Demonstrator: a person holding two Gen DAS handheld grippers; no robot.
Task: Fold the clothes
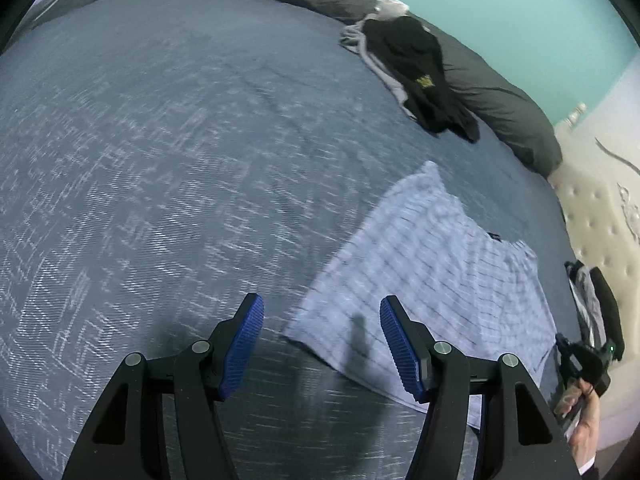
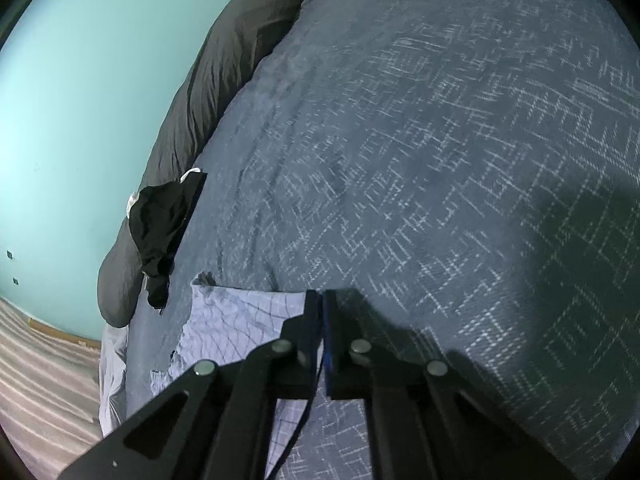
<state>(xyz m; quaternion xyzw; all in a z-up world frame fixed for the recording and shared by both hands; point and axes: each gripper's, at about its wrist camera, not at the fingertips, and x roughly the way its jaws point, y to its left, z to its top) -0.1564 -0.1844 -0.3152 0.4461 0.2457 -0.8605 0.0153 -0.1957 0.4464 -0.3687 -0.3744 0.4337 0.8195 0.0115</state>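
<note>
Bed (image 1: 160, 160) mostly bare; checked shirt (image 1: 420, 264) lies flat lower right, barely folded. Right tongs (image 2: 322, 308) pinch its edge, left tongs (image 1: 320, 344) spread empty. Dark pile (image 1: 424, 76) upper right still waits.

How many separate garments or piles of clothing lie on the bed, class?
2: a light checked garment spread flat near the grippers, and a dark pile by the grey pillows. More clothing may lie beyond the edges of the views.
</note>
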